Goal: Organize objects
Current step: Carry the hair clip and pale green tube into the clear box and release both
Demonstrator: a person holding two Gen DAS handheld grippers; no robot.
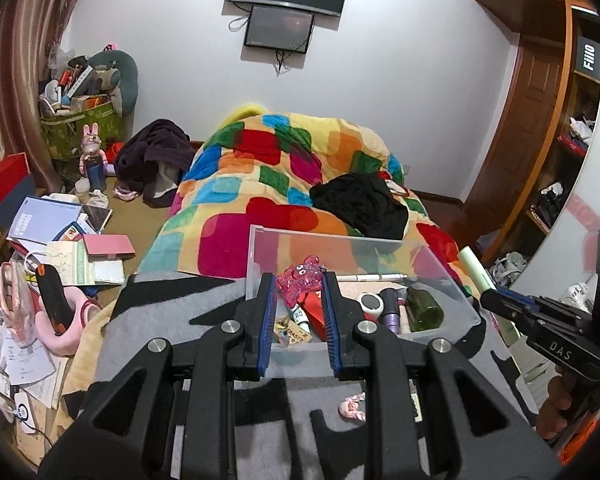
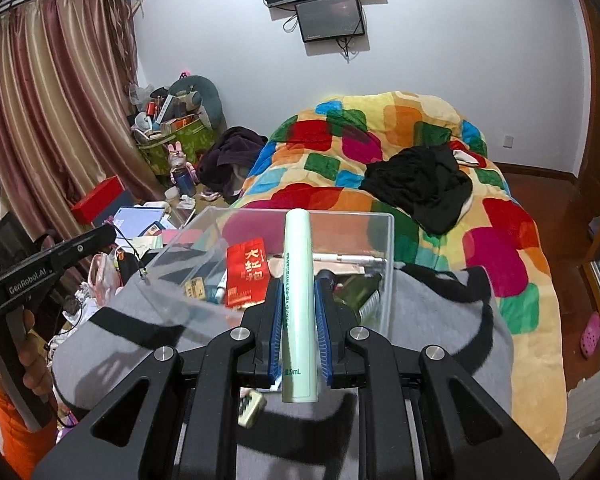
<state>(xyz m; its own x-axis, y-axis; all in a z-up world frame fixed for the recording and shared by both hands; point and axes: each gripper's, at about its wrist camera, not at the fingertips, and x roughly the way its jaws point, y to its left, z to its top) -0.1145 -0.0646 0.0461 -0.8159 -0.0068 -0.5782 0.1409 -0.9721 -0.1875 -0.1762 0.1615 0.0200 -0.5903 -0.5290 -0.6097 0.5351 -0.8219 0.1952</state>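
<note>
A pink toy (image 1: 302, 280) is held between the blue pads of the left claw (image 1: 300, 286), above the near edge of the clear box (image 1: 452, 280). A pale green tube (image 2: 298, 304) is clamped upright in the right claw (image 2: 298, 300), its top reaching over the box's near wall. The box rests on a grey cloth (image 1: 180, 320) at the foot of the bed (image 2: 500, 240). A red packet (image 2: 246, 276), a white pen (image 1: 370, 278), a green bottle (image 1: 424, 306) and a purple stick (image 1: 392, 308) are already seen inside.

Step judged in hand: both items are to be dropped into the box. Each claw should be carried fully past the near wall and lowered toward a free patch before release, so the tube is laid flat and not stood on the bottle.

The box floor is largely masked by the claws. The printing on the tube is too small to be read. A small pink object (image 1: 352, 404) and a keyed gadget (image 2: 252, 408) lying on the cloth are partly cut off by the claw frames.
</note>
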